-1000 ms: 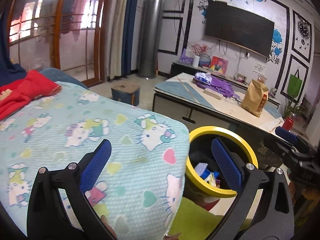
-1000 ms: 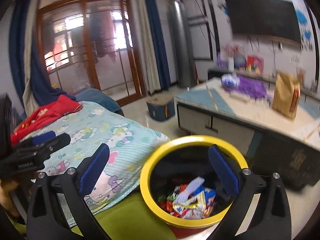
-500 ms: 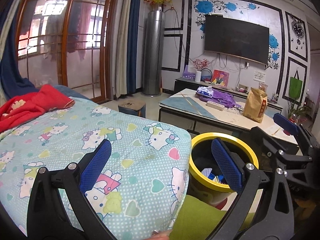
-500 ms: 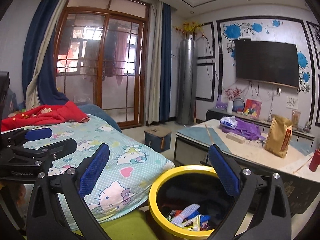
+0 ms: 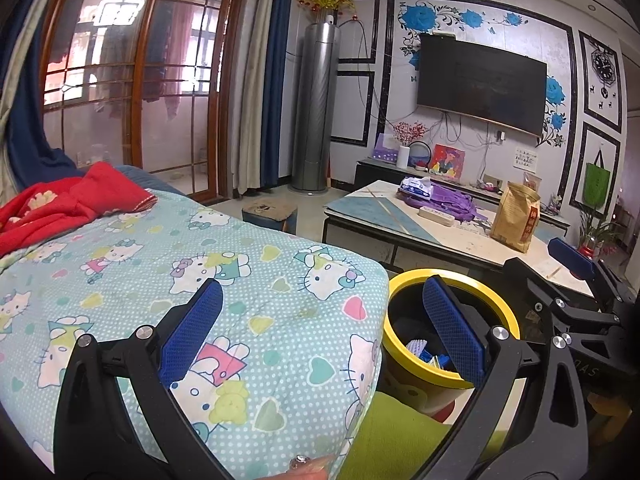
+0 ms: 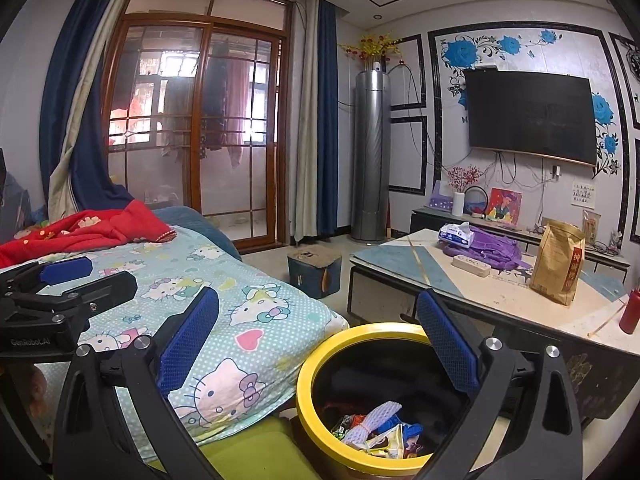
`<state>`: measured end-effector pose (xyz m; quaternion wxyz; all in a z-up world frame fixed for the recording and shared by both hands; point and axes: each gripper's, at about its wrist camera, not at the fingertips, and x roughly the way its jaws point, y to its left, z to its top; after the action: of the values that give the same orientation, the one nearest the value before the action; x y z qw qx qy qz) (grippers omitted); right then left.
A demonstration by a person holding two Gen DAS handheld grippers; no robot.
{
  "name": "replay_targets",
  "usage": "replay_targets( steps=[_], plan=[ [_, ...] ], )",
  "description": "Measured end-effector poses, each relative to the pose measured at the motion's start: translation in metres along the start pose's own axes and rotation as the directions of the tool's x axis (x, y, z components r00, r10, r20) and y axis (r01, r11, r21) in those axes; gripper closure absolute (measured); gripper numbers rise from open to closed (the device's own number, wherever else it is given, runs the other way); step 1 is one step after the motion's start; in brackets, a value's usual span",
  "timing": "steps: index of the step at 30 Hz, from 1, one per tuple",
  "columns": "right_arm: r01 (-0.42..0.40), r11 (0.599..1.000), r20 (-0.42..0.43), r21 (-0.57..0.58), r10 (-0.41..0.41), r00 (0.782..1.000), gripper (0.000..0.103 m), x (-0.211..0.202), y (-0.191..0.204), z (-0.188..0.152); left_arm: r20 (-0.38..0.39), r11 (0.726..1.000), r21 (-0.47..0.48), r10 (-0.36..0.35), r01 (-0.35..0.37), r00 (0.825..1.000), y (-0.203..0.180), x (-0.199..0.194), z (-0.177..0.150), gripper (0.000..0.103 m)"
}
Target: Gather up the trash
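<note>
We've got both grippers spread wide and empty. Left gripper (image 5: 324, 332) sits over the cartoon-cat blanket (image 5: 224, 264); the yellow-rimmed bin (image 5: 404, 364) is behind its right finger. Right gripper (image 6: 318, 340) hangs above the bin (image 6: 316, 412), whose rim is low between the fingers. Right view shows the wrapper pile (image 6: 378, 432) at the bin's bottom; left view only catches a sliver. The worktop (image 6: 516, 300) is just beyond the bin.
</note>
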<state>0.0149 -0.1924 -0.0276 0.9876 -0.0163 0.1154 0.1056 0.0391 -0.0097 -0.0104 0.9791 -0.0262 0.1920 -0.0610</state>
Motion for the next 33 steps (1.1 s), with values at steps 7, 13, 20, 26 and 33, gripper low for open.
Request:
replay_targets(
  steps=[7, 13, 20, 26, 33],
  plan=[
    [0.001, 1.0, -0.009, 0.012, -0.001, 1.0, 0.006, 0.0019, -0.0033, -0.0013, 0.009, 1.0, -0.007, 0.003, -0.003, 1.0, 0.0004, -0.0042, 0.0011, 0.011],
    [0.0, 1.0, -0.009, 0.01, 0.0, 1.0, 0.006, 0.0016, -0.0039, -0.0016, 0.009, 1.0, -0.007, 0.003, -0.003, 1.0, 0.0007, -0.0049, 0.0018, 0.011],
    [0.002, 1.0, -0.009, 0.012, -0.002, 1.0, 0.006, 0.0016, -0.0038, -0.0019, 0.009, 1.0, -0.007, 0.003, -0.003, 1.0, 0.001, -0.0047, 0.002, 0.011],
    [0.002, 1.0, -0.009, 0.012, -0.002, 1.0, 0.006, 0.0016, -0.0039, -0.0019, 0.01, 1.0, -0.007, 0.003, -0.003, 1.0, 0.0012, -0.005, 0.0024, 0.011],
    [0.003, 1.0, -0.01, 0.012, -0.003, 1.0, 0.006, 0.0016, -0.0039, -0.0019, 0.01, 1.0, -0.007, 0.004, -0.004, 1.0, 0.0011, -0.005, 0.0023, 0.011]
  ],
)
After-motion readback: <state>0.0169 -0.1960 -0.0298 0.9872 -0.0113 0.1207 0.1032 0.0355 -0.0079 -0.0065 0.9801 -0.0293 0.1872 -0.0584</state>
